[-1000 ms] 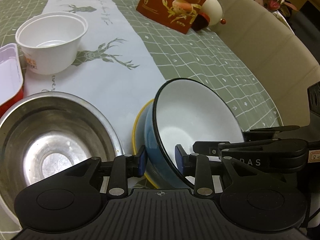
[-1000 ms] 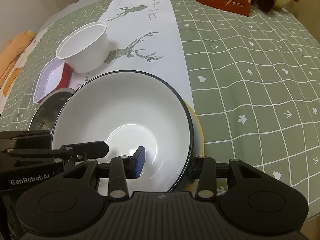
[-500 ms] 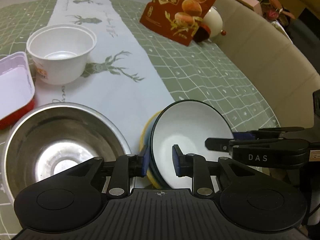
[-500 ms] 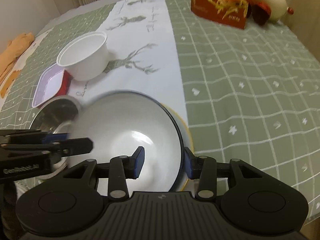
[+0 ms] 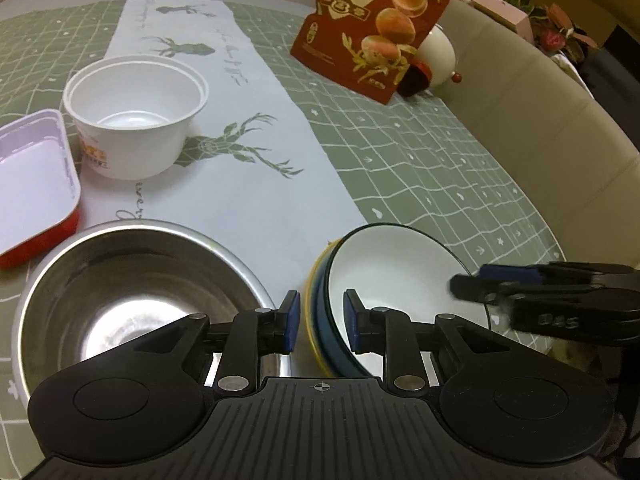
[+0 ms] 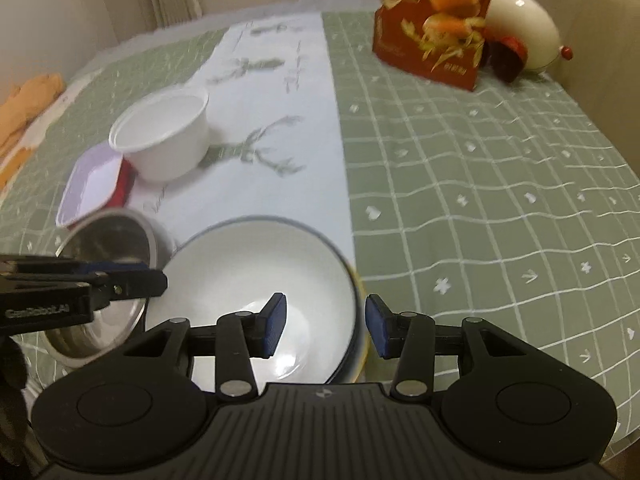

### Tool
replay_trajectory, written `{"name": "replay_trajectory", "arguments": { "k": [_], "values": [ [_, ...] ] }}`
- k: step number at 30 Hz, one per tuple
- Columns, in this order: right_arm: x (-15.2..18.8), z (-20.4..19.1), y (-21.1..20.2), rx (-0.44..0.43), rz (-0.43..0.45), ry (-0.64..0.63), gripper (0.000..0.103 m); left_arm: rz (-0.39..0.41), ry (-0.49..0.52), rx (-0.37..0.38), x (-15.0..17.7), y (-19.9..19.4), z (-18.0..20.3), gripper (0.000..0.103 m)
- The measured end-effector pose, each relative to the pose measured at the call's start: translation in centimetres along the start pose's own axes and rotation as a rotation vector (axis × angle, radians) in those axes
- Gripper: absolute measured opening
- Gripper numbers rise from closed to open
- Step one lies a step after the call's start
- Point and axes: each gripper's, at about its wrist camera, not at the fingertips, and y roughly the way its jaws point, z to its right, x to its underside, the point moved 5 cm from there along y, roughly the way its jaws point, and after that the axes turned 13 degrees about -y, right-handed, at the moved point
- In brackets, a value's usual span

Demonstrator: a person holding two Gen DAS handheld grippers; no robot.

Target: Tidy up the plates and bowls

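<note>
A blue bowl with a white inside (image 5: 396, 280) (image 6: 256, 280) rests in a yellow-rimmed plate (image 5: 310, 320) (image 6: 362, 344) near the table's front edge. My left gripper (image 5: 318, 322) is open with its jaws on either side of the bowl's left rim, not touching. My right gripper (image 6: 322, 326) is open with its jaws astride the bowl's right rim. A steel bowl (image 5: 120, 296) (image 6: 104, 248) stands just left of the stack. A white paper bowl (image 5: 134, 116) (image 6: 164, 136) stands farther back on the white runner.
A pink-and-red rectangular dish (image 5: 32, 184) (image 6: 94, 184) lies at the left. A red quail-egg bag (image 5: 372, 24) (image 6: 432, 20) stands at the back, with a white egg-shaped ornament (image 6: 520, 28) behind it. A beige sofa back (image 5: 540, 100) curves along the table's right side.
The blue bowl went from tilted and lifted to resting flat in the yellow plate. Both grippers opened off its rim and drew back towards me.
</note>
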Motion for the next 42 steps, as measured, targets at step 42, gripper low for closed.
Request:
{"name": "replay_trajectory", "arguments": {
  "k": [42],
  "values": [
    [-1.6, 4.1, 10.1, -0.284, 0.044, 0.245, 0.053, -0.165, 0.048, -0.072, -3.7, 8.6, 0.9, 0.033]
  ]
}}
